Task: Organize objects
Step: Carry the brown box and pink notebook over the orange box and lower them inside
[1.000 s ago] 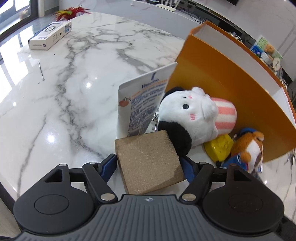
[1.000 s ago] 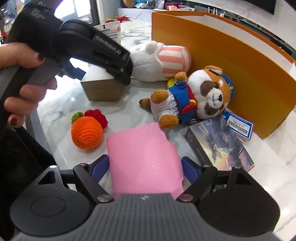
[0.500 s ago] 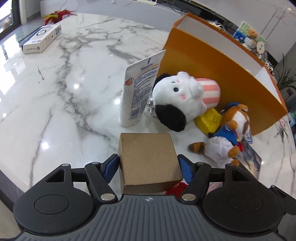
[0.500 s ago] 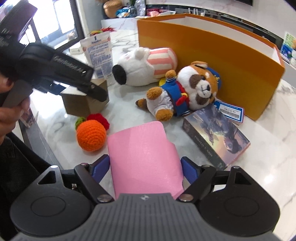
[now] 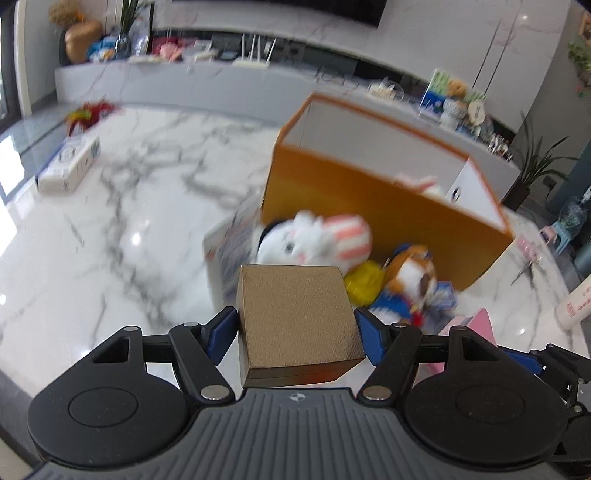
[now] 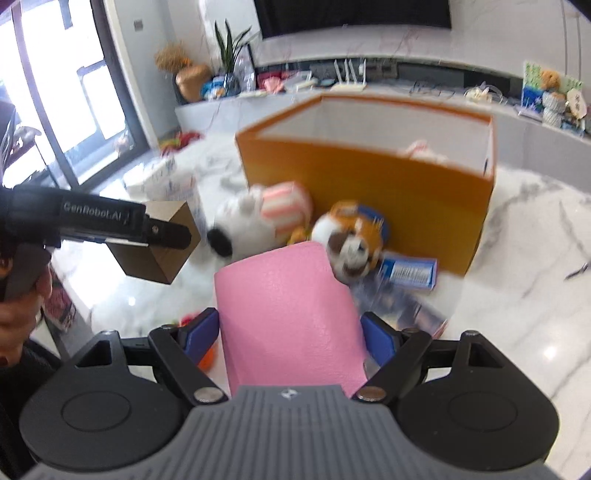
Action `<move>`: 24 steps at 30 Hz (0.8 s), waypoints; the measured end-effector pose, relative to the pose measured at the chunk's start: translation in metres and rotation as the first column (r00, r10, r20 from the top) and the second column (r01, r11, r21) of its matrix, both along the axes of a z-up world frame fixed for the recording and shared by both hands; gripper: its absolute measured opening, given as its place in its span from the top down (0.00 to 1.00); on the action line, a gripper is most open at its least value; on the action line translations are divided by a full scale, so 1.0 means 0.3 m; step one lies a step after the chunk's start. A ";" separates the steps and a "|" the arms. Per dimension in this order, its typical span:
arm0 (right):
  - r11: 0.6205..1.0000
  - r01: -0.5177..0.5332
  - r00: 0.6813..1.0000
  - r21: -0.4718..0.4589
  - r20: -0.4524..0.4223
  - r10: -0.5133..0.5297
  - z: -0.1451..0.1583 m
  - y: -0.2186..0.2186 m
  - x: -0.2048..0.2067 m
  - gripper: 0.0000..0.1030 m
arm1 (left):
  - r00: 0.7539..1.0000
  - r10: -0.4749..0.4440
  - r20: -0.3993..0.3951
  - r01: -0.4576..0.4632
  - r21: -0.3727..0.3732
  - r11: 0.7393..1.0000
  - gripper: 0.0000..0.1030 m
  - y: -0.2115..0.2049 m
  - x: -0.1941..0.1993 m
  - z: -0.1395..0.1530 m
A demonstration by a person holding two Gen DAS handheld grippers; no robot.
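This place looks like a living room in a home. A wide white marble worktop (image 5: 122,206) carries soft toys (image 5: 321,240) beside an orange storage box (image 6: 369,184). Behind it runs a long low cabinet (image 5: 207,85) with a golden vase (image 5: 79,44), a white router (image 5: 255,55) and small ornaments (image 5: 461,103). A dark television (image 6: 351,14) hangs above. Potted plants (image 5: 535,166) and a big window (image 6: 62,74) are also there.

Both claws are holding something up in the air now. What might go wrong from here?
The brown box is pinched only at its sides by the left gripper, so it might twist or slip out. The right gripper squeezes a soft pink item, which may sag. Both head toward the orange bin; they could bump its rim or each other.
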State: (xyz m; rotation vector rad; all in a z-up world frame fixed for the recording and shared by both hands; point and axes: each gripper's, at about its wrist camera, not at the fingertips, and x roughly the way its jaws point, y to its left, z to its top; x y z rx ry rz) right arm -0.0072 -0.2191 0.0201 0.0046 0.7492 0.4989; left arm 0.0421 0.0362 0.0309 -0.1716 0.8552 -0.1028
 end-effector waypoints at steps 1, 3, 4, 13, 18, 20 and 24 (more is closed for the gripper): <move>1.000 0.008 1.000 0.006 0.016 -0.008 0.027 -0.007 0.009 0.19 | 1.000 -0.005 0.021 0.005 0.006 1.000 0.22 -0.012 0.008 0.025; 0.999 0.029 0.998 0.019 0.050 -0.030 0.081 -0.027 0.029 0.19 | 0.998 -0.008 0.060 0.007 0.007 1.000 0.22 -0.029 0.037 0.078; 0.998 0.043 0.997 0.034 0.069 -0.046 0.113 -0.039 0.046 0.19 | 0.997 -0.006 0.076 0.005 0.002 1.000 0.22 -0.035 0.057 0.103; 0.959 0.214 0.951 0.186 0.184 -0.248 0.305 -0.137 0.313 0.19 | 0.982 -0.030 0.186 0.036 -0.028 0.999 0.22 -0.127 0.381 0.238; 0.931 0.285 0.937 0.229 0.139 -0.322 0.243 -0.164 0.480 0.19 | 0.985 -0.030 0.171 0.037 -0.035 0.999 0.22 -0.151 0.538 0.151; 0.928 0.302 0.936 0.216 0.118 -0.332 0.208 -0.161 0.534 0.19 | 0.990 -0.028 0.140 0.032 -0.027 0.999 0.22 -0.154 0.588 0.109; 0.930 0.327 0.935 0.171 0.082 -0.344 0.135 -0.137 0.619 0.19 | 0.995 -0.029 0.100 0.027 0.016 0.999 0.22 -0.176 0.659 0.047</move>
